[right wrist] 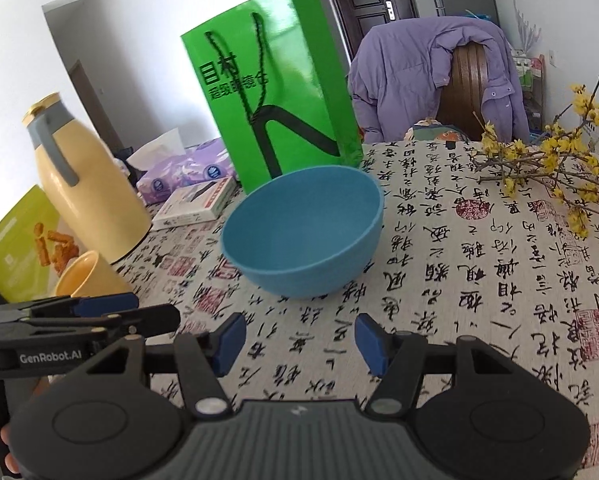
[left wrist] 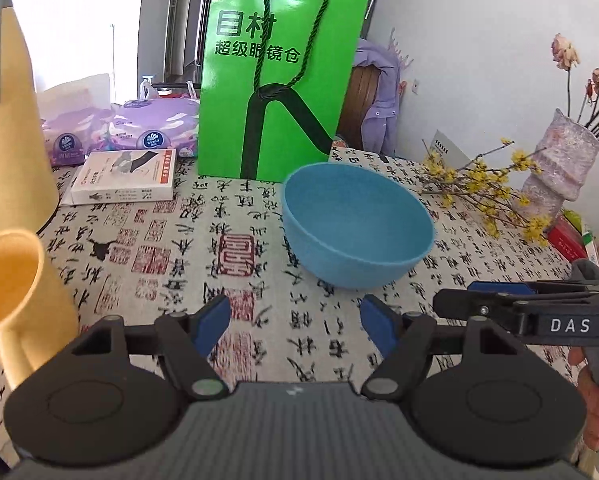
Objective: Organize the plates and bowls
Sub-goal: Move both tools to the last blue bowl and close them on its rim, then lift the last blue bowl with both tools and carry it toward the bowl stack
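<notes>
A round, matte blue plastic bowl sits upright and empty on a table covered in a cream cloth printed with black calligraphy and red seals. Its rim is thin and even, its inside bare.

Just behind the bowl stands a tall bright green paper bag with twisted cord handles. To the bag's left lie a white flat carton and 2 purple tissue packs. A pale yellow thermos jug with a grey handle and a yellow cup stand at the left edge. Yellow-flowered branches sprawl to the bowl's right, beside a mottled pink vase. A purple jacket drapes a wooden chair beyond the table.

Both claws hang short of the bowl, touching nothing. The left gripper has its blue-padded jaws spread wide and empty; the right gripper is likewise parted and empty, somewhat narrower. Bare cloth alone lies between the claws and the bowl.
</notes>
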